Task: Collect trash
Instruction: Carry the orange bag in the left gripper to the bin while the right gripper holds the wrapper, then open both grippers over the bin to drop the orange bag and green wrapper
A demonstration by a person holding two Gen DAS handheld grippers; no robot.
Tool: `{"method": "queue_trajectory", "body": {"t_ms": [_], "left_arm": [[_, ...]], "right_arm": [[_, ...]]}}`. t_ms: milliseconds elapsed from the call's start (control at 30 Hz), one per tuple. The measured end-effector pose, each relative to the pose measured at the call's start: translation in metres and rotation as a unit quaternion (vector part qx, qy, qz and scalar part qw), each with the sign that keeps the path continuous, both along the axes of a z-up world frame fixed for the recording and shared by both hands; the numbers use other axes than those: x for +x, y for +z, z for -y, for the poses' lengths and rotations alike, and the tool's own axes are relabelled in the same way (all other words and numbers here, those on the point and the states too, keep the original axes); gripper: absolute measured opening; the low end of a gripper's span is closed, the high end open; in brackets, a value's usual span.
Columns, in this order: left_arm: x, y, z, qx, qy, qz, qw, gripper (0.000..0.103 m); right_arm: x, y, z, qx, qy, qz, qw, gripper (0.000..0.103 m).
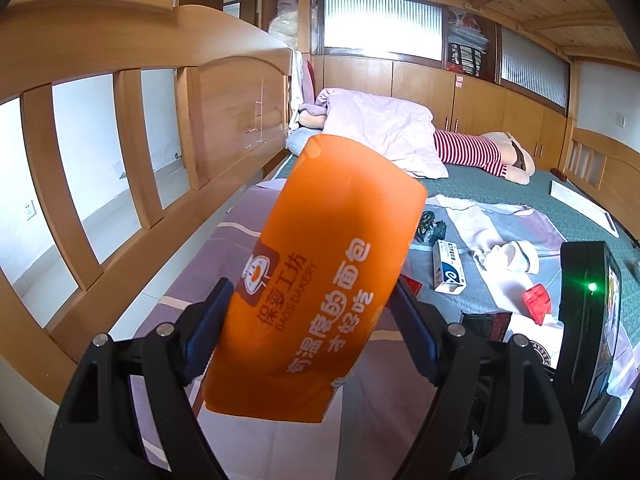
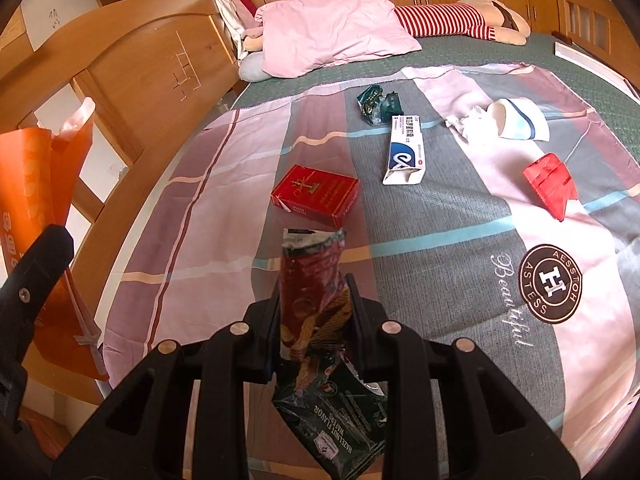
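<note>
At the far left, the left gripper point(image 1: 308, 344) is holding the orange bakery bag point(image 1: 320, 280) upright beside the wooden bed rail point(image 1: 132, 152), its jaws standing wide and pressing the bag's 2 sides. The bag looks like thin, light paper or plastic that is buckling easily, so the mouth at the top probably needs keeping spread for anything to drop in.

Moving right, the right gripper point(image 2: 316, 320) is pinching the hazelnut wafer wrapper point(image 2: 316, 320) above the striped bedsheet point(image 2: 440, 248), jaws nearly together on its crumpled middle. The wrapper is likely weightless, limp and a little slick; a firm pinch across the folded foil suits it.

Further right on the sheet, the red cigarette box point(image 2: 316, 196) is lying nearest, then the dark green crumpled wrapper point(image 2: 376, 104), the white carton point(image 2: 406, 148), the paper cup with tissue point(image 2: 516, 120) and the red scrap point(image 2: 550, 184), all still lying loose.
</note>
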State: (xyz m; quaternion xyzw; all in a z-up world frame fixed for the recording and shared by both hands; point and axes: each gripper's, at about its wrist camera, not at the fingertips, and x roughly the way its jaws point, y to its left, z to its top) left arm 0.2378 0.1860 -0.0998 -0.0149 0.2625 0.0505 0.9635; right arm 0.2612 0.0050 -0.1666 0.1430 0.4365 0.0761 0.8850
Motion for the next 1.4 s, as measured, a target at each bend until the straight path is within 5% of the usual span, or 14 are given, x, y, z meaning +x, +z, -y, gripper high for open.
{"method": "queue_trajectory", "body": {"t_ms": [567,833,1100,1267,1400], "left_arm": [[0.000,-0.006,0.012,0.005,-0.018,-0.011,0.9998,0.079],[-0.005,-0.002,0.015,-0.032,-0.054,0.007,0.9980,0.079],[-0.005,0.004,0.004,-0.078,-0.060,0.013,0.9951,0.079],[-0.001,-0.001,0.011,-0.122,-0.123,-0.019,0.9847,0.079],[0.000,-0.007,0.037,-0.184,-0.220,-0.057,0.9561,0.079]], "right_arm": [[0.001,-0.003,0.003,0.009,-0.005,-0.008,1.000,0.029],[-0.009,0.009,0.016,0.022,-0.026,0.028,0.999,0.029],[-0.035,0.030,0.095,0.052,-0.096,0.024,0.994,0.029],[-0.096,0.087,0.157,-0.013,-0.072,0.065,0.995,0.029],[-0.149,0.094,0.207,-0.080,-0.053,0.019,0.995,0.029]]}}
